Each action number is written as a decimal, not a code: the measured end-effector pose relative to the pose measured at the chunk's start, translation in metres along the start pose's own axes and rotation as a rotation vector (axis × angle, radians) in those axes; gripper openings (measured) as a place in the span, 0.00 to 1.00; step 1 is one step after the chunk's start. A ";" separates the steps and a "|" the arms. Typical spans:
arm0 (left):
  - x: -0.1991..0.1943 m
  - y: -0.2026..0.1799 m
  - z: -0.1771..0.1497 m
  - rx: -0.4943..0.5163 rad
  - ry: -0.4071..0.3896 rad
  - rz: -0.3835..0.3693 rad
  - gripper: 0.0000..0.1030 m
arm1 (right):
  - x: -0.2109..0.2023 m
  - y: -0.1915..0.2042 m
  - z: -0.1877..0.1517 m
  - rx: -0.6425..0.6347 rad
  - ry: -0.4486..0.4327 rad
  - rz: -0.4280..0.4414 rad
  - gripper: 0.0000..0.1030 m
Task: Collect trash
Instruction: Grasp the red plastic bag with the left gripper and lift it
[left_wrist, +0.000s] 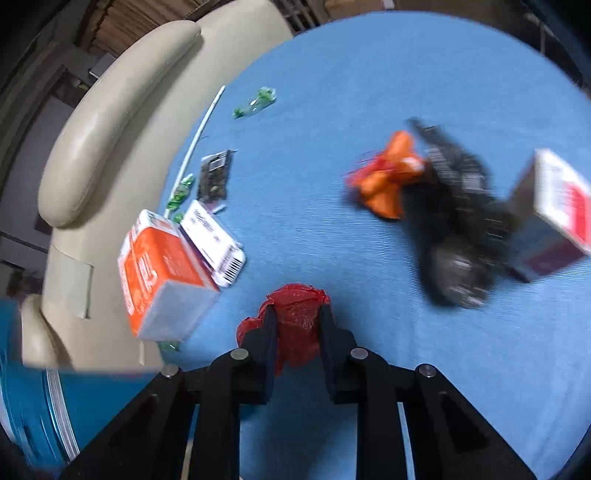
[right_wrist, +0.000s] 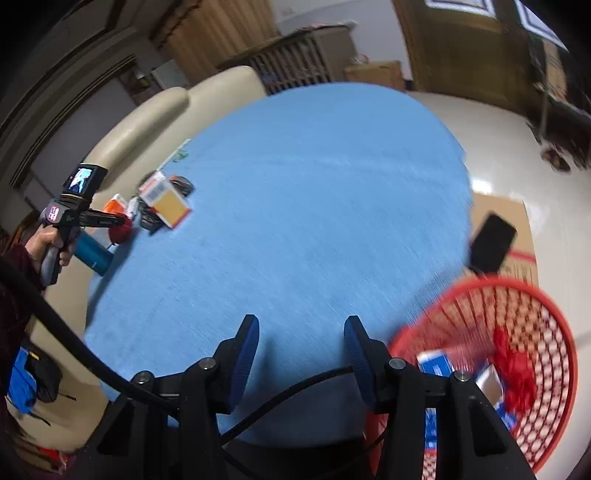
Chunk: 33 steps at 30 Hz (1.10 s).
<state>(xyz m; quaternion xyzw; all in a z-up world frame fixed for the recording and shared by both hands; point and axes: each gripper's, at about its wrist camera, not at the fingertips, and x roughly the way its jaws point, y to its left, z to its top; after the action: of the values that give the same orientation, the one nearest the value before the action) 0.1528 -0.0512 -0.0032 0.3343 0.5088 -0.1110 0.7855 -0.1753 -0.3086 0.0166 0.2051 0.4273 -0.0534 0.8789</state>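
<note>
Gripping the crumpled red plastic wad above the blue table, your left gripper is clamped shut on it, while your right gripper, jaws apart and empty, sits just beside the red basket, well across that table from the wad.

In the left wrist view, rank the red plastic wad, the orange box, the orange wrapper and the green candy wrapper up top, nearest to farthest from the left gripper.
1. Red plastic wad: pinched in the left gripper.
2. Orange box: just left.
3. Orange wrapper: farther up, right.
4. Green candy wrapper: farthest, near the sofa-side edge.
</note>
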 end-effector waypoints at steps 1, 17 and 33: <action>-0.011 -0.002 -0.005 -0.008 -0.025 -0.043 0.21 | 0.001 0.009 0.007 -0.026 -0.010 0.010 0.50; -0.085 -0.042 -0.105 -0.033 -0.205 -0.351 0.48 | 0.078 0.148 0.093 -0.313 -0.079 0.232 0.65; -0.077 -0.062 -0.143 -0.131 -0.186 -0.530 0.62 | 0.165 0.169 0.136 -0.265 -0.003 0.229 0.53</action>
<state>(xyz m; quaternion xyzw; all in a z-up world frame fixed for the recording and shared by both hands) -0.0181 -0.0195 0.0013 0.1265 0.5103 -0.3097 0.7923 0.0735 -0.1971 0.0172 0.1345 0.4031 0.1035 0.8993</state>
